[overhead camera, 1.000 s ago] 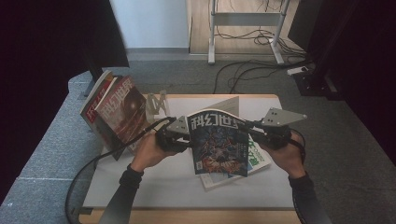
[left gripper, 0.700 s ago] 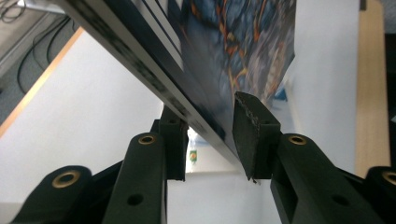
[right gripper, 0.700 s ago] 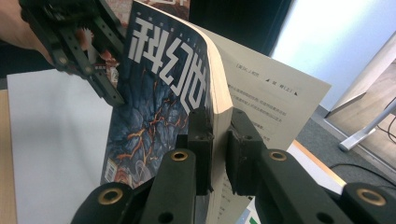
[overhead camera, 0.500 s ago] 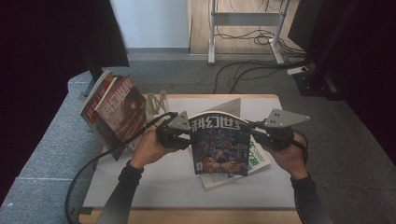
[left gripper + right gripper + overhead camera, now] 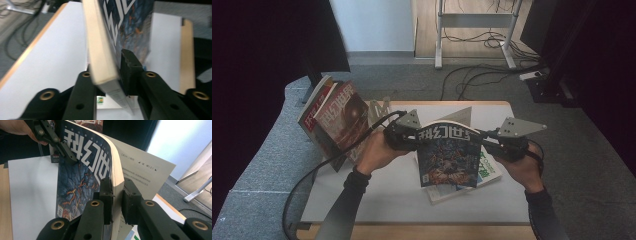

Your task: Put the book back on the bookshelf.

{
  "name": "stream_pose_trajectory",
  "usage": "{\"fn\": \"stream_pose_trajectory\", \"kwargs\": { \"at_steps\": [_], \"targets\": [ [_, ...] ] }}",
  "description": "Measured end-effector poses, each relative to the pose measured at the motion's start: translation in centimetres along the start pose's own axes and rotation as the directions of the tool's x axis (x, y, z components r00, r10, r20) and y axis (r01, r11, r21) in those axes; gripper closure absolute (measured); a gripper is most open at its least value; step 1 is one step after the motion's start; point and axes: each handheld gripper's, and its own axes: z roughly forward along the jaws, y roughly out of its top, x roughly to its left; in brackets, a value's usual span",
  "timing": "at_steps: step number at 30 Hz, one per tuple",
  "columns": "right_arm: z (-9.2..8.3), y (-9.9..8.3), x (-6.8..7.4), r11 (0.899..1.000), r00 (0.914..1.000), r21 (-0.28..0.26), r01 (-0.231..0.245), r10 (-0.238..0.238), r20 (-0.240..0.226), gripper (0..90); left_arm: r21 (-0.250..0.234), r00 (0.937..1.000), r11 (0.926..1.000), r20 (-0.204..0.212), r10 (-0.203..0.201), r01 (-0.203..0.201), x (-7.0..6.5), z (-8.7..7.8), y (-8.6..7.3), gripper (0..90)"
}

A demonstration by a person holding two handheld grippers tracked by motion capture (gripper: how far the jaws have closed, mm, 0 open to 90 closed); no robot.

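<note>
A magazine [image 5: 446,156] with a dark blue cover and large white characters hangs upright over the white table [image 5: 377,192], gripped at both sides. My left gripper [image 5: 414,140] pinches its left edge. Its jaws have just been closing, and in the left gripper view [image 5: 107,75] they press on the thick page block [image 5: 100,50]. My right gripper [image 5: 483,142] is shut on the right edge, clamping the pages [image 5: 117,182] between its pads [image 5: 106,192]. A loose back page [image 5: 145,170] fans out behind. The left gripper [image 5: 63,151] also shows far off in the right gripper view.
Another magazine with a green and white cover [image 5: 489,170] lies flat on the table under the held one. Several red magazines [image 5: 337,120] lean in a stand at the table's left end. A black cable [image 5: 307,180] trails off the left side. Cables and a desk frame [image 5: 472,30] lie on the floor beyond.
The left hand has risen a little and the magazine's left side has come up with it. The right hand has stayed where it was.
</note>
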Motion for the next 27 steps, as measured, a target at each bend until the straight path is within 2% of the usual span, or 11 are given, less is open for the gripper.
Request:
{"fn": "stream_pose_trajectory", "kwargs": {
  "at_steps": [6,10,13,18,21,23,27],
  "targets": [
    [-0.1,-0.1,-0.4,0.999,0.9987,0.028,-0.021,0.019,0.048,73.1,0.002,0.9979,0.9994,0.056,-0.033,0.033,-0.1,-0.2,0.1,80.2],
    [0.0,-0.4,-0.6,0.998,0.9962,0.061,-0.034,0.029,0.082,69.0,0.006,0.9972,0.9993,0.065,-0.036,0.036,-0.3,-0.4,0.0,81.4],
    [0.2,-1.1,-0.8,0.995,0.9937,0.086,-0.053,0.044,0.103,65.7,0.005,0.9977,0.9993,0.057,-0.037,0.037,-0.4,-0.6,-0.1,82.0],
    [0.2,-3.2,-1.5,0.988,0.9868,0.119,-0.103,0.086,0.137,55.3,0.009,0.9974,0.9985,0.047,-0.054,0.054,-0.5,-0.8,-0.2,82.0],
    [0.2,-4.9,-1.8,0.978,0.9796,0.146,-0.148,0.125,0.158,46.3,0.007,0.9965,0.9976,0.048,-0.069,0.069,-0.4,-0.9,-0.3,82.1],
    [0.3,-5.9,-1.9,0.974,0.977,0.163,-0.158,0.13,0.169,40.3,0.002,0.9963,0.9973,0.045,-0.073,0.073,-0.3,-1.0,-0.5,82.1],
    [0.7,-8.2,-1.9,0.959,0.972,0.222,-0.178,0.136,0.192,27.2,-0.005,0.9955,0.9962,0.04,-0.086,0.087,-0.2,-1.2,-0.8,82.2]
  ]
}}
